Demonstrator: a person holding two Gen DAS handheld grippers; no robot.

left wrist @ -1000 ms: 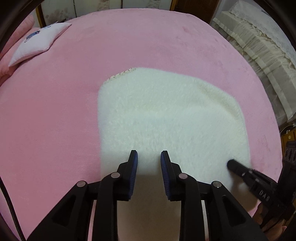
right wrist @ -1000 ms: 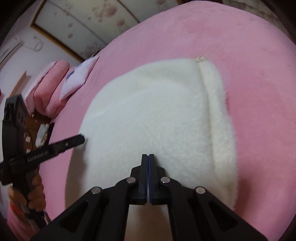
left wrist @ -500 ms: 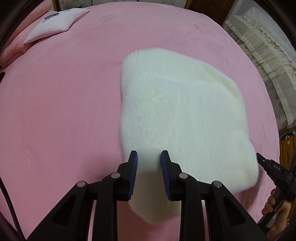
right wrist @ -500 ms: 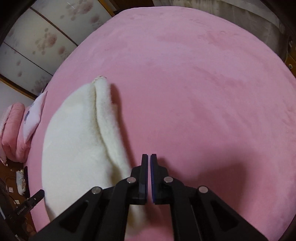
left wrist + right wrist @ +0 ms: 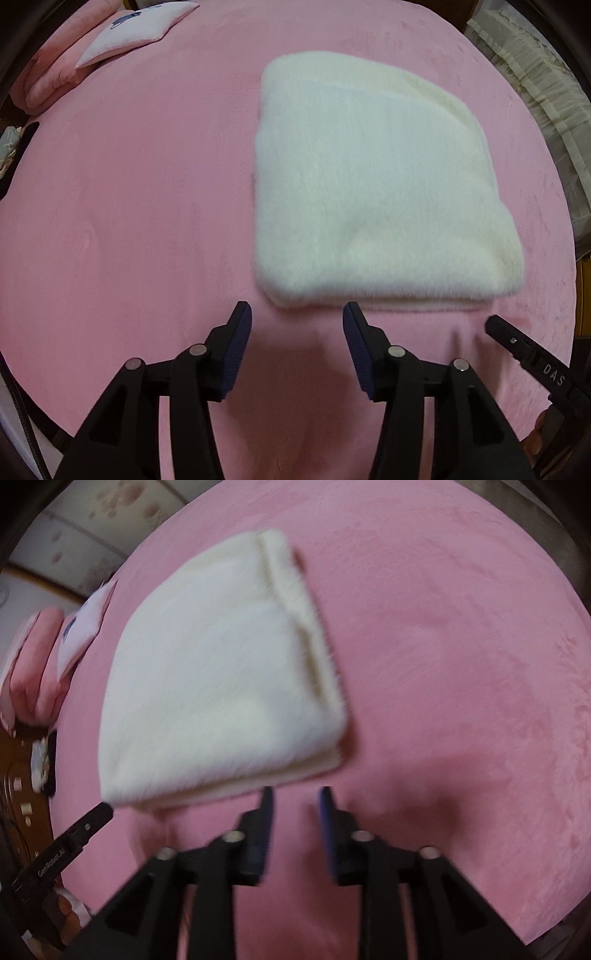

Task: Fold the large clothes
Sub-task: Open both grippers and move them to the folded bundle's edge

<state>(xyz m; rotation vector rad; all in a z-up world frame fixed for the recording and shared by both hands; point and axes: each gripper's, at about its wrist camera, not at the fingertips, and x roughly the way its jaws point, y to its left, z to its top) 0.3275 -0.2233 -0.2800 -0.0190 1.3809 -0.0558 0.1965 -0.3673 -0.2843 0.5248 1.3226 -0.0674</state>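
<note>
A white fluffy garment (image 5: pixel 369 177) lies folded into a thick rectangle on the pink bed (image 5: pixel 129 184). It also shows in the right wrist view (image 5: pixel 214 686), with stacked layers along its near and right edges. My left gripper (image 5: pixel 297 321) is open and empty, just short of the garment's near edge. My right gripper (image 5: pixel 295 797) is open and empty, just off the garment's near right corner. The right gripper's tip shows in the left wrist view (image 5: pixel 517 339), and the left gripper's tip in the right wrist view (image 5: pixel 85 823).
A white pillow (image 5: pixel 136 26) and pink cushions (image 5: pixel 48 77) lie at the bed's far left. A cream ruffled bedspread (image 5: pixel 546 74) is off the bed's right side. A wooden surface with small items (image 5: pixel 26 782) stands left of the bed.
Both grippers have pulled back off the garment toward its near edge. The left jaws widened. The right gripper went from shut to open.
</note>
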